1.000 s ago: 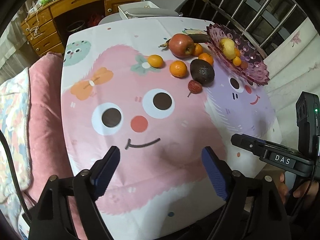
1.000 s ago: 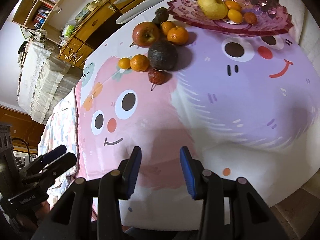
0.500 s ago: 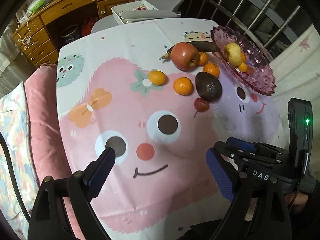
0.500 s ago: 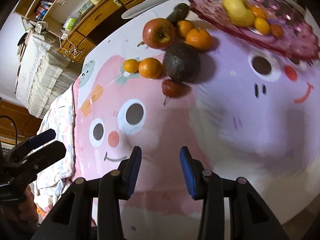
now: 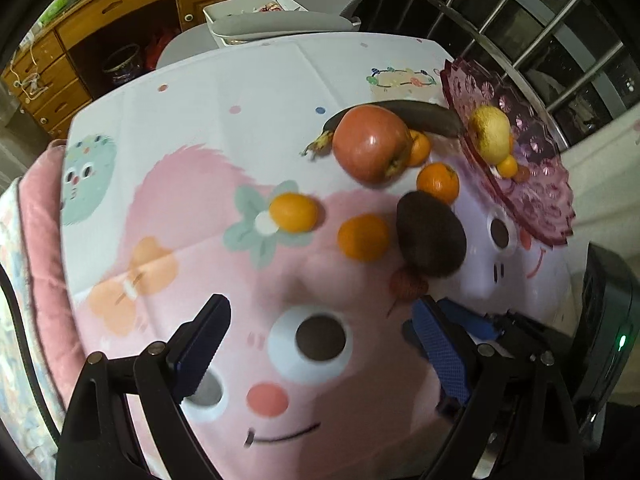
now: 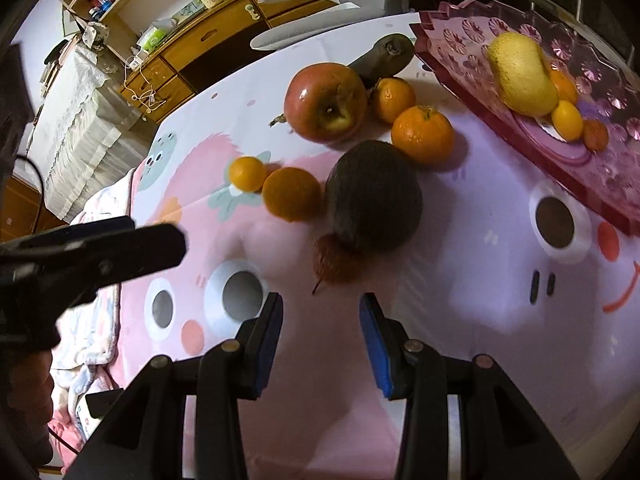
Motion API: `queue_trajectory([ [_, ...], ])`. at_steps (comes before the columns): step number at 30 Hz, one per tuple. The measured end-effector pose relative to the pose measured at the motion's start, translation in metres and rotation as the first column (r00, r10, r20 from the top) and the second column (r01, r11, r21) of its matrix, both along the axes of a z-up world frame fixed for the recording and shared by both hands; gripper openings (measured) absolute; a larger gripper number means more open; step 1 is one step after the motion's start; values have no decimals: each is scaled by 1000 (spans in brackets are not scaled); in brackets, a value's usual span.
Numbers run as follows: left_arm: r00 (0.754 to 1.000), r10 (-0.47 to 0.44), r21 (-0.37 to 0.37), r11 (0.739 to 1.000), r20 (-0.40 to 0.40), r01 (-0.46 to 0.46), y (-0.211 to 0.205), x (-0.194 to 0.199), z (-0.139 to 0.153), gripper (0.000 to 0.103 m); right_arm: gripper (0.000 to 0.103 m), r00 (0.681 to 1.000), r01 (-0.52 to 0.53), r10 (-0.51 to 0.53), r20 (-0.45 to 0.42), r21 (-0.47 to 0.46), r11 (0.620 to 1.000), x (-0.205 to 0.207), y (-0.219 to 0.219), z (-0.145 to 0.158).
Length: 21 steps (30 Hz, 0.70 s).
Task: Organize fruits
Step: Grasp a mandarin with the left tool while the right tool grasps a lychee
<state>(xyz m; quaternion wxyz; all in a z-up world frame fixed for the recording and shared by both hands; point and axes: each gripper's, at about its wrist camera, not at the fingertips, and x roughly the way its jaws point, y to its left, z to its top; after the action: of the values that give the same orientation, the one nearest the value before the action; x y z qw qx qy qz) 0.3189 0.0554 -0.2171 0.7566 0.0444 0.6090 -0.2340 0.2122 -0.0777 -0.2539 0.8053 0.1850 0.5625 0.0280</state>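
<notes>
Loose fruit lies on the cartoon tablecloth: a red apple (image 5: 370,142) (image 6: 325,102), a dark avocado (image 5: 431,234) (image 6: 374,202), several oranges (image 5: 363,237) (image 6: 422,134), a small red lychee (image 5: 408,284) (image 6: 334,262) and a dark banana (image 5: 424,118). A pink glass plate (image 5: 532,184) (image 6: 520,128) at the right holds a yellow pear (image 6: 520,76) and small fruits. My left gripper (image 5: 320,344) hangs open above the cloth, short of the fruit. My right gripper (image 6: 320,320) is part open with nothing between its pads, just below the lychee.
A pink cushion (image 5: 40,280) and bedding lie off the cloth's left edge. Wooden drawers (image 5: 100,40) and a grey chair (image 5: 280,24) stand behind the table. A window grille (image 5: 520,20) is at the back right. The other gripper shows in each view (image 5: 520,340) (image 6: 80,252).
Both grippers have moved forward and down toward the fruit pile, which now looms larger. The left jaws stand slightly wider. The right gripper now sits beside the left one.
</notes>
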Motion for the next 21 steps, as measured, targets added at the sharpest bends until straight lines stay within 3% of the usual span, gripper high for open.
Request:
queue_trajectory([
  [8, 998, 43, -67, 997, -42, -46, -11, 20, -28, 87, 40, 1000, -29, 28, -11, -20, 999, 17, 1, -12],
  [16, 997, 58, -107, 992, -57, -64, -23, 28, -44, 69, 40, 999, -41, 42, 8, -48, 998, 23, 4, -16],
  [21, 996, 49, -108, 993, -75, -57, -32, 30, -53, 66, 36, 998, -57, 59, 18, -75, 996, 26, 9, -16],
])
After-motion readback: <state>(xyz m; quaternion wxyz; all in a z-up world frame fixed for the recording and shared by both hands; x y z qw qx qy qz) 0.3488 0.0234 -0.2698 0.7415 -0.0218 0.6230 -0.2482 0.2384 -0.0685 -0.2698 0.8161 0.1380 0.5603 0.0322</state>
